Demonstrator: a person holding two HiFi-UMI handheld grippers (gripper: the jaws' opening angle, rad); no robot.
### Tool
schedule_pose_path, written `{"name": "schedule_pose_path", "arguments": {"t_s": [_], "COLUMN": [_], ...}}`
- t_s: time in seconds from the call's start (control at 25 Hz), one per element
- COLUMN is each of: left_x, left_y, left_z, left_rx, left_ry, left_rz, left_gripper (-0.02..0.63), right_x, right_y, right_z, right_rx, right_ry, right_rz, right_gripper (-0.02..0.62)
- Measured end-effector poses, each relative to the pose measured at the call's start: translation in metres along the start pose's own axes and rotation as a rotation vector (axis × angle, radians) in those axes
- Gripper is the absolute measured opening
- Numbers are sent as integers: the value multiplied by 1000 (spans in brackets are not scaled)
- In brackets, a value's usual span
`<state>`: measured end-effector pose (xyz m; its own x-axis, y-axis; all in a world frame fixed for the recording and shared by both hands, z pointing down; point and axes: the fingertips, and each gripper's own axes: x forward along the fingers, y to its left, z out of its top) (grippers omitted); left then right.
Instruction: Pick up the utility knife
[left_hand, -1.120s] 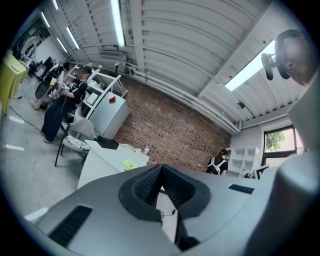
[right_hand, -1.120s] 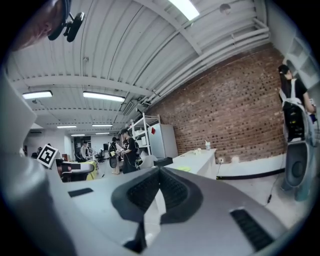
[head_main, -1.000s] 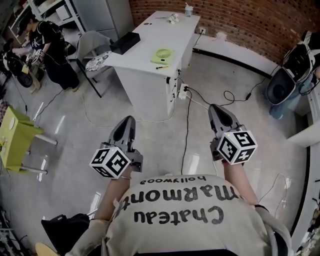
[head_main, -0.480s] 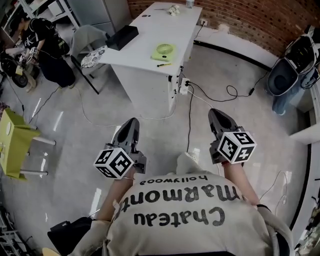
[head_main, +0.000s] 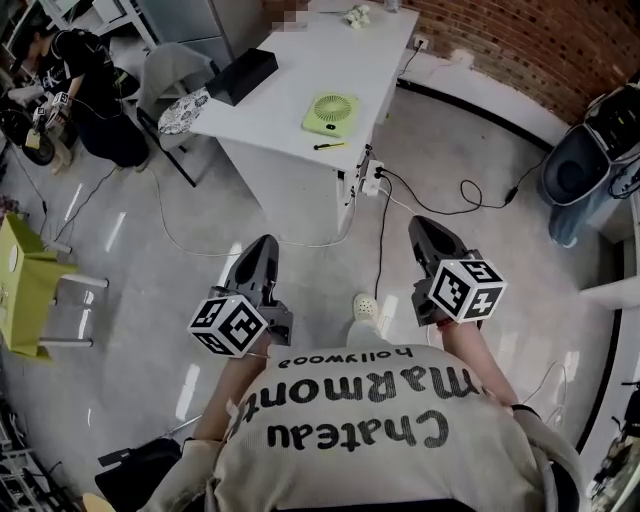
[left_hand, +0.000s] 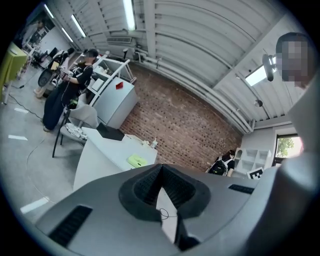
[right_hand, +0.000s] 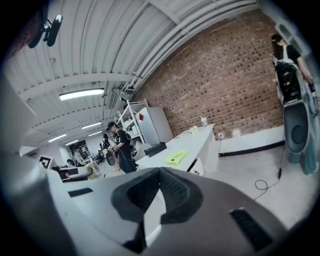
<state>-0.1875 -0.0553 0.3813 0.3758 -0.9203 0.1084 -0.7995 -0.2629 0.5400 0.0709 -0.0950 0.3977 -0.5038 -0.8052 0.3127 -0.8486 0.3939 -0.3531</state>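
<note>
Right tool (right_hand: 160, 170) closed; knife (head_main: 330, 146) visible overhead

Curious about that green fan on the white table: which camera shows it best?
The head view: the green fan lies fully visible from above. Both gripper views catch it only as a small green patch.

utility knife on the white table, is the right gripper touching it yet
Apart. The head view shows the right gripper over the floor, well short of the table where the utility knife lies.
</note>
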Motion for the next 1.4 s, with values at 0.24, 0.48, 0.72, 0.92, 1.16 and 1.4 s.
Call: {"name": "schedule_pose_path", "arguments": {"t_s": [0.24,0.48,0.72,0.92,1.16,1.4], "left_x": [64,118,172,205,248,286], "left_y": [2,9,27,43,64,93], "left_z": [27,43,41,24,-2,-23], "left_rx": [-1,1,4,107,188,204], "left_ry": [-53,-90,-98,15,145,250], "left_rz": [15,52,51,77,95,102], "left_gripper": [2,2,2,2,2,2], "right_x": [54,89,118,132,143,159], "right_y": [-26,-67,-122,-159,-183,-212], "right_z": [52,91,92,79,70,68], "right_rx": [-35,-64,-33,32,84,123], "right_ry": [-14,-24,9,42,69,85], "right_rz": [55,70,54,28,0,-47], "right_gripper": [3,3,3,3,3,3]}}
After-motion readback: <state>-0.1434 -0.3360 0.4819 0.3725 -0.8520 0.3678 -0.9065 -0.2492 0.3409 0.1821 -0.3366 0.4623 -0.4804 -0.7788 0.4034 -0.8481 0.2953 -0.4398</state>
